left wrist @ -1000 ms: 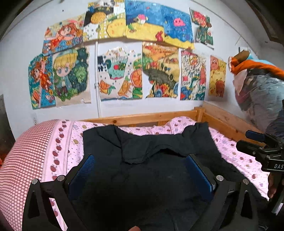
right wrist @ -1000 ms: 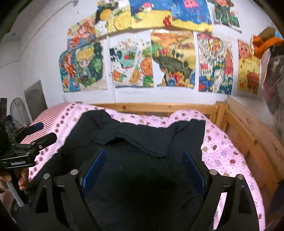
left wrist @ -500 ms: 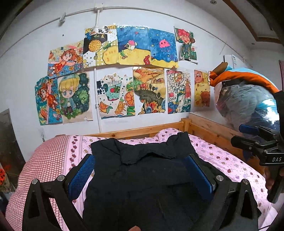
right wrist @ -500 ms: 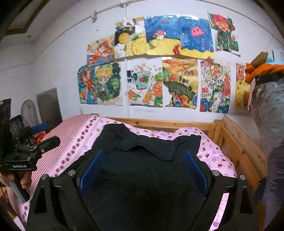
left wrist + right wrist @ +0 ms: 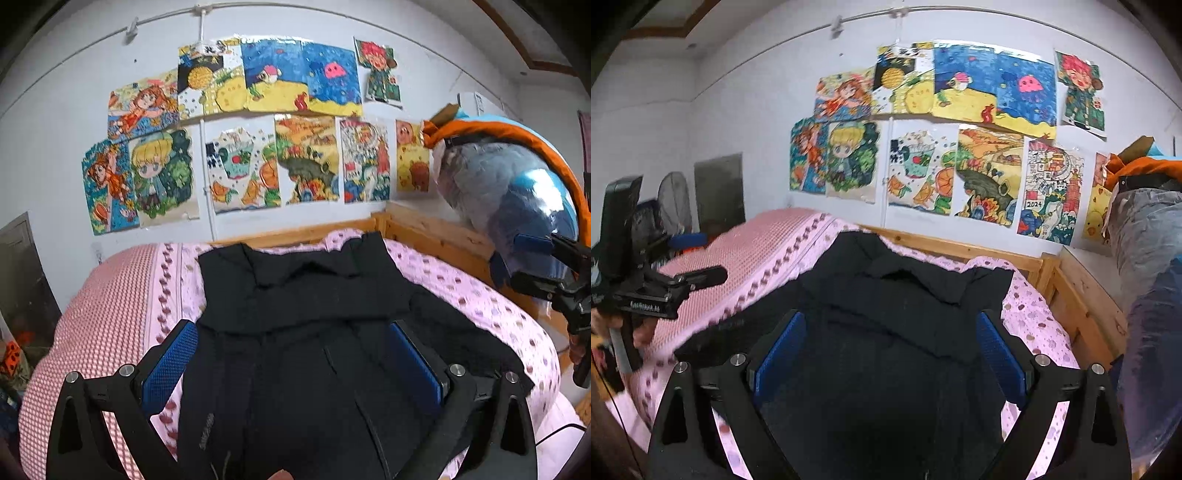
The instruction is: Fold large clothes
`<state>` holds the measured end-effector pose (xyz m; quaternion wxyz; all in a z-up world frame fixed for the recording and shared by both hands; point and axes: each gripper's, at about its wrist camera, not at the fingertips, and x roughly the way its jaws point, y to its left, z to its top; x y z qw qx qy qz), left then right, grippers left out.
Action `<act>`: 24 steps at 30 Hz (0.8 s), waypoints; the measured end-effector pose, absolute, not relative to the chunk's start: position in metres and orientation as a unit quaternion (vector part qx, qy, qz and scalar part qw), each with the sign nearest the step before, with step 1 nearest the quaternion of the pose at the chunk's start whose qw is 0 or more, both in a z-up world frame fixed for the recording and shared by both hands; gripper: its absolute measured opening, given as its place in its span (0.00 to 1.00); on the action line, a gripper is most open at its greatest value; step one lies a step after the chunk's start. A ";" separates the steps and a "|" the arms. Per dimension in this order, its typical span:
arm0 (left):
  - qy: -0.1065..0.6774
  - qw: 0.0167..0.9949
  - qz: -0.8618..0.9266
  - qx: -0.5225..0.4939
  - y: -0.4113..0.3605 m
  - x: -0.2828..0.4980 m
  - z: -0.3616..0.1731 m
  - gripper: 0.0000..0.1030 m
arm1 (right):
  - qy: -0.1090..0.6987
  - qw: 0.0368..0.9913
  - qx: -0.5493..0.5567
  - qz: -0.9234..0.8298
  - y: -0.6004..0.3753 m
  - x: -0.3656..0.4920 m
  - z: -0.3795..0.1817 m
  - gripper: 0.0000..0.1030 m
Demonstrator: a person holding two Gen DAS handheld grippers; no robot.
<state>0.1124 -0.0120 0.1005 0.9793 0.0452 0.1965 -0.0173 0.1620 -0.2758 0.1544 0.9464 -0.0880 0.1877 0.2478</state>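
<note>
Black fabric fills the middle of both wrist views: a large dark garment lies spread on a bed with a pink dotted sheet. Its far end, near the wooden bed frame, is already turned back toward the viewer in an uneven flap, with two corners sticking up at the far edge. The long axis of the garment runs away from the person, from the near edge of the bed toward the wall.

The left tool hangs above the near part of the garment with its blue pads spread wide and nothing between them but air; the cloth lies below. The right tool does the same on its side, jaws wide apart and gripping nothing. Each tool shows at the edge of the other's view, so they sit side by side, the left one toward the red-checked side of the bed and the right one toward the wooden rail.

Neither hand looks clearly nearer to the garment. The next fold probably means reaching down and forward to the near hem or a side edge.

Children's bright drawings cover the white wall behind.
</note>
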 end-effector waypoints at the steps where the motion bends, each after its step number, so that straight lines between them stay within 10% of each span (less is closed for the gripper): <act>1: 0.201 0.978 -0.021 0.044 -0.012 0.111 0.096 1.00 | 0.193 0.945 -0.091 0.249 -0.277 0.158 0.149 0.88; 24: 0.317 0.929 -0.111 0.157 -0.014 0.069 -0.015 1.00 | 0.389 0.871 -0.138 0.266 -0.289 0.151 0.022 0.88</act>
